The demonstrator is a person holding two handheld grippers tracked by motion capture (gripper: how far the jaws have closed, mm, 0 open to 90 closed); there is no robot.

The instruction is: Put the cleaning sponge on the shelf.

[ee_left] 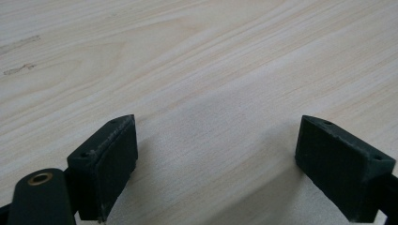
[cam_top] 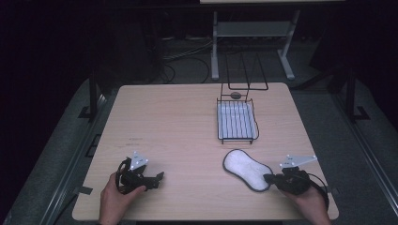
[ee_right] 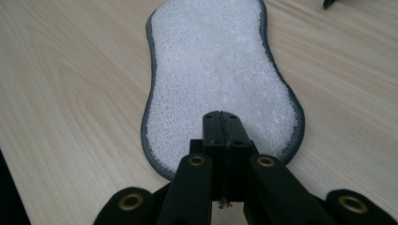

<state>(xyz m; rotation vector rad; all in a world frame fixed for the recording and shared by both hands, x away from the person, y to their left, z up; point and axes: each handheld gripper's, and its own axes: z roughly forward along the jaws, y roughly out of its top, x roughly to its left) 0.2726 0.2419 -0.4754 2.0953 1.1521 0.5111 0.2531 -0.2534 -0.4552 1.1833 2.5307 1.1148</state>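
Note:
A white, peanut-shaped pad with a grey rim lies flat on the light wood table, near the front right. My right gripper is shut, its tips over the pad's near end. In the right gripper view the jaws are pressed together above the pad, hiding its near edge, and nothing shows between them. My left gripper is at the front left, open over bare wood. In the left gripper view, its jaws stand wide apart and hold nothing.
A black wire rack with a white bottom stands on the back right part of the table, its tall wire frame rising behind. A small dark round thing sits at its far end. Beyond the table are cables and a stand's legs.

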